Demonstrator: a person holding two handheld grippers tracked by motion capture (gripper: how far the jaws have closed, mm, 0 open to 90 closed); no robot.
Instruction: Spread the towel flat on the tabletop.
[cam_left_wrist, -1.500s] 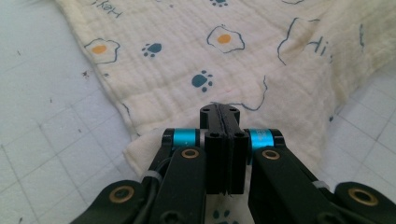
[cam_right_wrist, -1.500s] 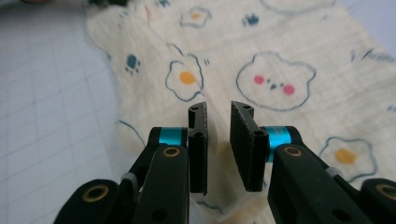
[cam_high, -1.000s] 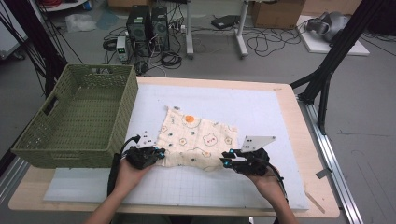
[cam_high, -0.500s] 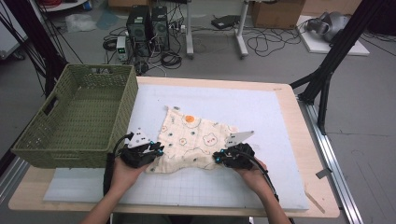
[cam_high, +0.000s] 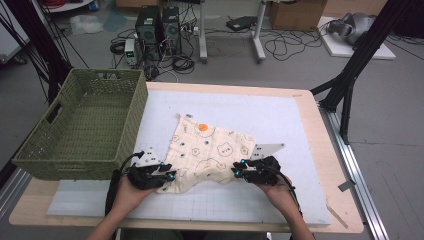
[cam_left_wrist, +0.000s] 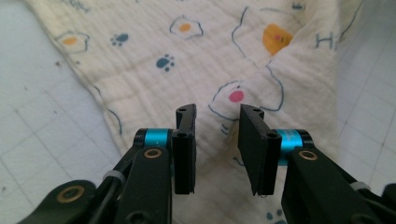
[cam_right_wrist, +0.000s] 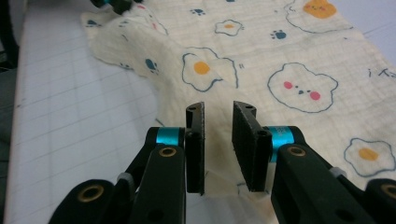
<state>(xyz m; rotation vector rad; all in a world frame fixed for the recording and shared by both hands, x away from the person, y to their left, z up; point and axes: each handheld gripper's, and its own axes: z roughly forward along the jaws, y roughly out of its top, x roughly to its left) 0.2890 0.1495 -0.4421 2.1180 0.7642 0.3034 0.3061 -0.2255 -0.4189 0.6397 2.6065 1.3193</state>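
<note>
A cream cloth (cam_high: 210, 147) printed with fried eggs and bear faces lies rumpled on the white grid mat (cam_high: 280, 115). My left gripper (cam_high: 171, 176) sits at the cloth's near left corner. In the left gripper view its jaws (cam_left_wrist: 217, 114) have just been opening; they stand apart over the cloth (cam_left_wrist: 154, 56) without pressing it. My right gripper (cam_high: 236, 173) is at the near right corner. Its jaws (cam_right_wrist: 218, 108) have also just been opening, with the edge of the cloth (cam_right_wrist: 261, 51) lying loose between them.
A green woven basket (cam_high: 85, 125) stands at the left of the wooden table (cam_high: 320, 145), its side close to the left hand. The left gripper (cam_right_wrist: 114, 3) shows at the top left of the right gripper view. Black stand legs rise off the right edge.
The right hand has edged slightly left toward the cloth. The left hand has kept its place. The cloth's near edge lies a little more bunched between the two grippers.
</note>
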